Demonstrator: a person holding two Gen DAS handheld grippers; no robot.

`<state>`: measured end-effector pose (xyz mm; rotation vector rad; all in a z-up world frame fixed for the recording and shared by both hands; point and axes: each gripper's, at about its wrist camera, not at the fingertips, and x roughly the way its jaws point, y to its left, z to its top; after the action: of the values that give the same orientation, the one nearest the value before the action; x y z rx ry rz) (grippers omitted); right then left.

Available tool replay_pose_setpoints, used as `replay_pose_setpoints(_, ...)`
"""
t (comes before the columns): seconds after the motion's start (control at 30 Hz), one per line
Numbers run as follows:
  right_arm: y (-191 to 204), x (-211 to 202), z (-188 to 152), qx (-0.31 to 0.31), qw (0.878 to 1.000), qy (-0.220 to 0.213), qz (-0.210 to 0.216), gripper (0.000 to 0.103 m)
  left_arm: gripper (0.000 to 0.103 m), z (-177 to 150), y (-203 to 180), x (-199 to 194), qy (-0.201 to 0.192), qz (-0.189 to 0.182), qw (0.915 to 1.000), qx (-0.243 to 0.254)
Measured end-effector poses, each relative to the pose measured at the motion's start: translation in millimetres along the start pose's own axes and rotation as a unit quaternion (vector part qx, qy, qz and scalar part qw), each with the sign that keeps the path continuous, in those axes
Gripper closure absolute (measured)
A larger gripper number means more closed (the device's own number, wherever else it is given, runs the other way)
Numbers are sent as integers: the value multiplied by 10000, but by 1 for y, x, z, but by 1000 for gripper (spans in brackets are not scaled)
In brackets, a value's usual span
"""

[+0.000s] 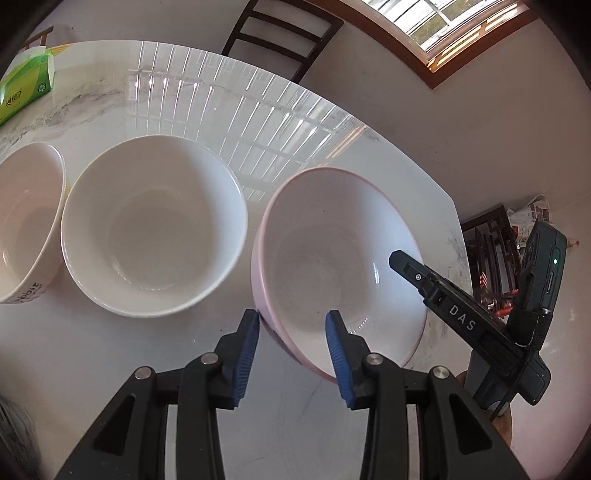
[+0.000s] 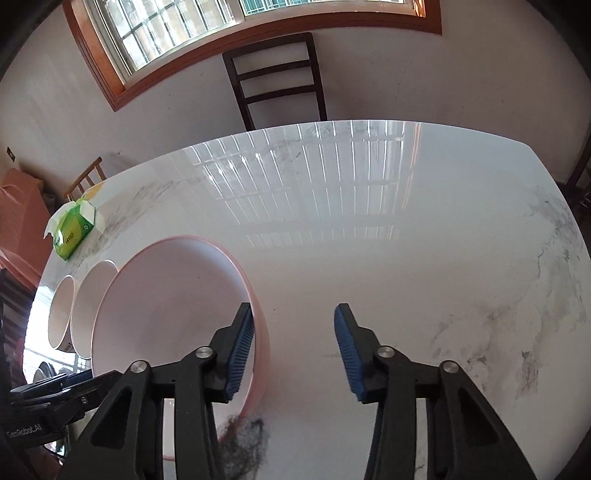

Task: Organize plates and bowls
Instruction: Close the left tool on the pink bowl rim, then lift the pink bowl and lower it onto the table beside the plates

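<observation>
Now left gripper (image 1: 291, 317) fingers straddle pink bowl (image 1: 332, 236) rim.

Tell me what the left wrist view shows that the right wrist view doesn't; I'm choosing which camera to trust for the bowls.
Only left wrist: all three bowls' insides, lettering on the small bowl, the left gripper astride the pink bowl at its near rim. Only right wrist: the table right of the bowls, the right gripper open at the pink bowl's edge. Both: white bowl, green tissue box, chair, window.
</observation>
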<state>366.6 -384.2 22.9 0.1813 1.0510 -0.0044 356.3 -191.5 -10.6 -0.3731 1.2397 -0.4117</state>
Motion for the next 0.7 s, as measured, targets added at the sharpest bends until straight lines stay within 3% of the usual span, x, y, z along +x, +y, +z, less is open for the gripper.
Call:
replay_pose_setpoints(0.03,4,1,-3,-86,10000,46,7,90,74,0,0,1,44,66,10000,22)
replay_pose_setpoints(0.07,8,0,-6,-114,9999,93,90,91,75,-1,-3,1,23,99,9999,80)
replay_pose_setpoints(0.17,12,-12,-15,-161,9997,52,147,90,78,-8,-5,-8,-119,353,9989,285)
replay_pose_setpoints(0.4,16,-49,-53,57,9971,163,747,89,78,-46,7,-55,-292,192,9989,298)
replay_pose_setpoints(0.7,75,-103,-125,-306,9929,245,1127,87,78,-116,43,-131,-491,129,9986,180)
